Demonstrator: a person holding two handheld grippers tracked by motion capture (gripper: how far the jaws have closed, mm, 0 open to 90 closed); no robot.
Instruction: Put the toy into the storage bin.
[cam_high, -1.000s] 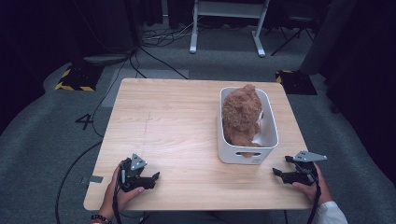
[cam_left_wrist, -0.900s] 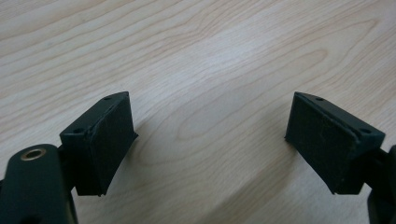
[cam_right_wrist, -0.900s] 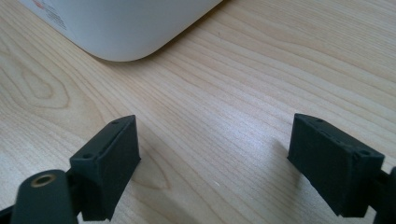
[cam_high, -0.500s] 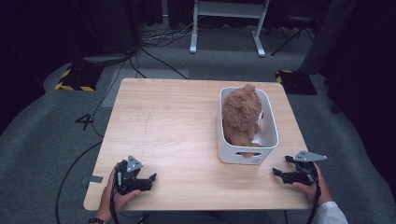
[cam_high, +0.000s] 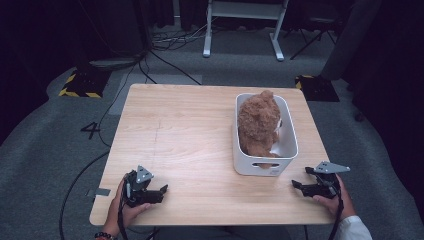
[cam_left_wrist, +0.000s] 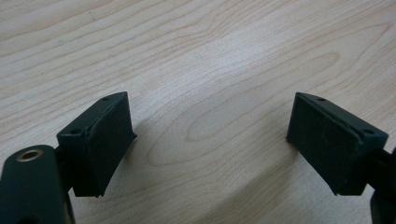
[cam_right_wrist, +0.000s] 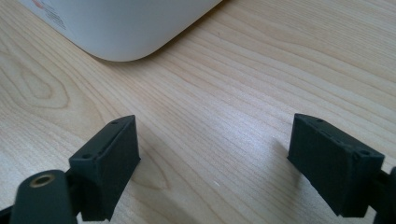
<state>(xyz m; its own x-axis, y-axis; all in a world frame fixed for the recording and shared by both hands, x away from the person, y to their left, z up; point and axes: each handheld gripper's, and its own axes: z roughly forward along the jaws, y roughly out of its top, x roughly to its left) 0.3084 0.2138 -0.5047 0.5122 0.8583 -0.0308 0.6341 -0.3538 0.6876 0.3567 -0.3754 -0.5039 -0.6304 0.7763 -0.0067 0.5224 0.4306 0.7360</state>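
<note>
Light wooden table (cam_high: 190, 140): holds one white plastic bin with rounded corners (cam_high: 265, 167), right of centre and toward the near edge. In the bin: a brown plush teddy bear (cam_high: 257, 122) (fur curly, head toward the far end). Left gripper (cam_high: 159, 192): near-left corner, resting on the wood, jaws wide, nothing between them. Right gripper (cam_high: 298, 186): near-right corner, just beside the bin's near right corner, jaws wide and empty.

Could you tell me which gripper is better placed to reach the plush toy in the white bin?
Right. The right gripper rests open beside the white bin holding the plush toy; the left gripper sits across the table.
</note>
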